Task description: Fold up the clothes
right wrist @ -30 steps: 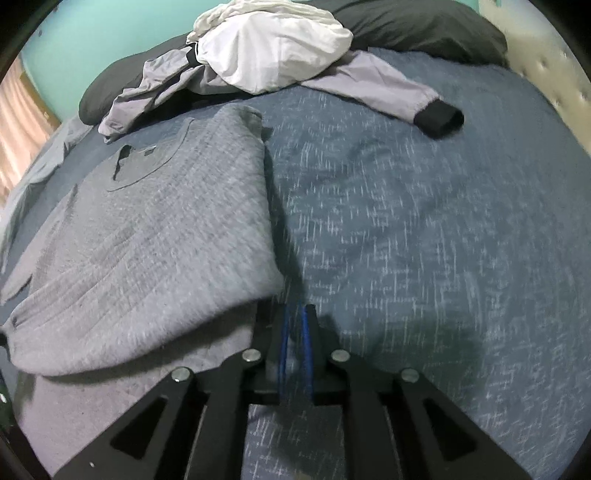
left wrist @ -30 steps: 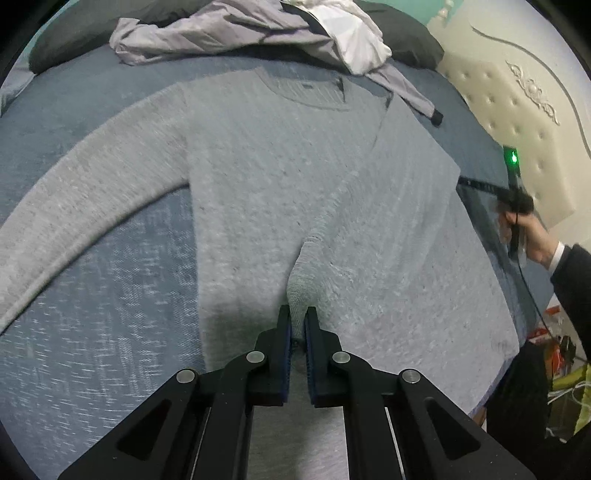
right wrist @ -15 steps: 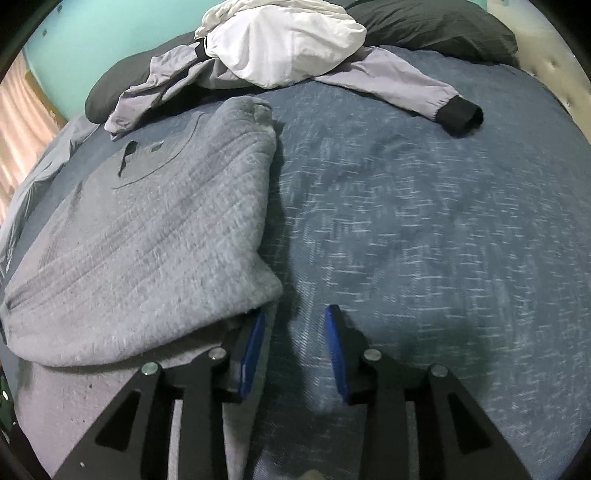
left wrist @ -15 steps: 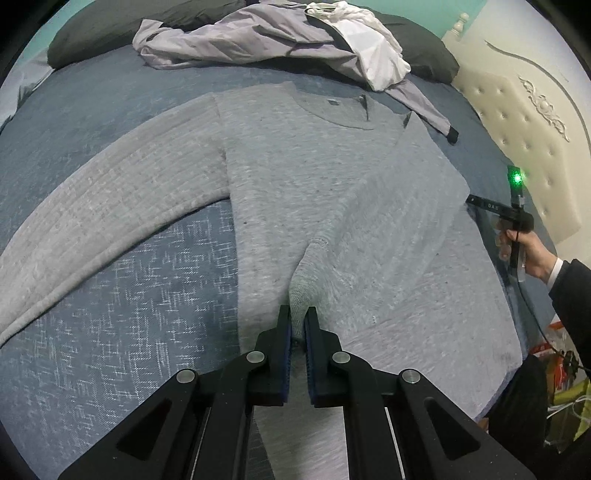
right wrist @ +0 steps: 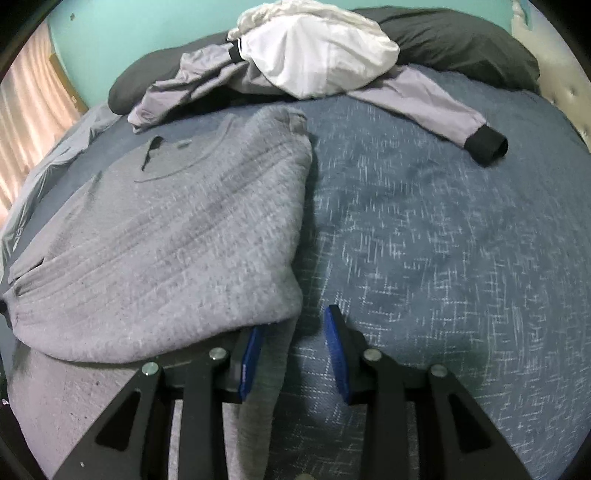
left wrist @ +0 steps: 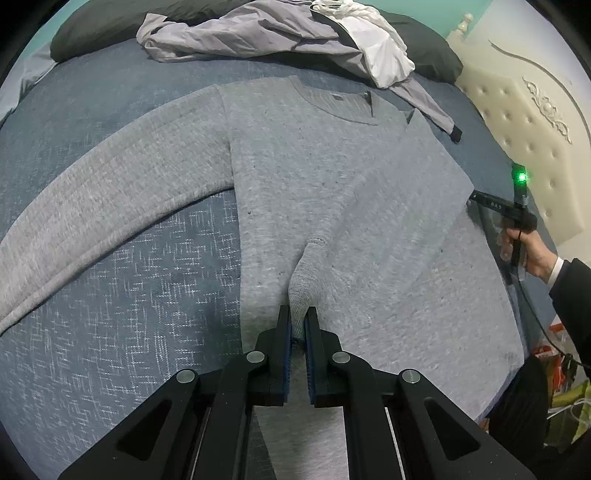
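A grey knit sweater [left wrist: 306, 173] lies flat on the blue bed. One sleeve is folded across its body, and the other sleeve [left wrist: 110, 195] stretches out to the left. My left gripper [left wrist: 298, 321] is shut on the cuff [left wrist: 304, 280] of the folded sleeve, over the sweater's lower middle. In the right wrist view the sweater [right wrist: 173, 243] shows its folded side edge. My right gripper [right wrist: 293, 334] is open at that edge, with its left finger [right wrist: 251, 354] under the fold. It also shows at the right of the left wrist view [left wrist: 491, 203].
A lilac jacket [left wrist: 258, 33] with a white garment [left wrist: 380, 55] is piled at the head of the bed. Its black-cuffed sleeve [right wrist: 484, 144] lies on the blue cover [right wrist: 443, 240]. Dark pillows [right wrist: 461, 48] and a cream headboard [left wrist: 532, 122] are behind.
My right gripper has opened and let go of the sweater's side edge. My left gripper stays shut on the cuff and has drawn back a little.
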Tool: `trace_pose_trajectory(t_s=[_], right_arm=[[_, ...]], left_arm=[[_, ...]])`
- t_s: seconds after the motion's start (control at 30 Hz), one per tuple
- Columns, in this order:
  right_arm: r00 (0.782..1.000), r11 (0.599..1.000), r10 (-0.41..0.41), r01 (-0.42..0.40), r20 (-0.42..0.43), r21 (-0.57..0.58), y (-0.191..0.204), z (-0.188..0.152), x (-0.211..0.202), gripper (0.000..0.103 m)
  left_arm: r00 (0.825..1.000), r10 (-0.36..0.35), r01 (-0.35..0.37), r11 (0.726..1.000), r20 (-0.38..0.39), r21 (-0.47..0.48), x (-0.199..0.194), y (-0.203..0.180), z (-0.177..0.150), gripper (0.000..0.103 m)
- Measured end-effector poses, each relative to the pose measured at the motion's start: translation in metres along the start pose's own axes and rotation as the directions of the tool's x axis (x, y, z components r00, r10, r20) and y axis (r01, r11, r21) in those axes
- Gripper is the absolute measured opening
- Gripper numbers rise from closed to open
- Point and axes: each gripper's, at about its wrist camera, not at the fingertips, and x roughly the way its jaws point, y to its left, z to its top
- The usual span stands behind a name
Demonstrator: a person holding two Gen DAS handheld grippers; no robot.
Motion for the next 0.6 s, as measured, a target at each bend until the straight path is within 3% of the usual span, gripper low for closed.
trace_pose_trajectory(t_s=[0.1,0.17,0.3,0.47,0.6], right_arm=[[1.0,1.0,0.004,-0.004,0.002,0.006,0.001,0.0,0.0,0.012],[1.0,1.0,-0.005,0.005,0.013,0.009,0.0,0.0,-0.003,0.007],[0.999,0.997,-0.045,0.044,0.02,0.056,-0.014,-0.002,-0.008,0.005],[0.999,0.998,-0.032,0.03,0.037,0.054,-0.016,-0.003,-0.012,0.005],[0.993,0.991,-0.11,0.107,0.033,0.078,-0.028,-0.005,-0.014,0.001]], left_arm=[[1.0,0.003,-0.003,1.0,-0.008,0.006,0.0,-0.001,-0.001,0.007],[1.0,0.004,-0.004,1.0,-0.01,0.008,0.001,-0.001,-0.001,0.007],[1.0,0.013,-0.013,1.0,-0.026,0.017,0.007,-0.003,-0.004,0.007],[1.0,0.01,-0.01,1.0,-0.026,0.004,0.01,-0.001,-0.007,0.007],[0.999,0.011,-0.011,1.0,-0.031,-0.003,0.013,0.001,-0.009,0.007]])
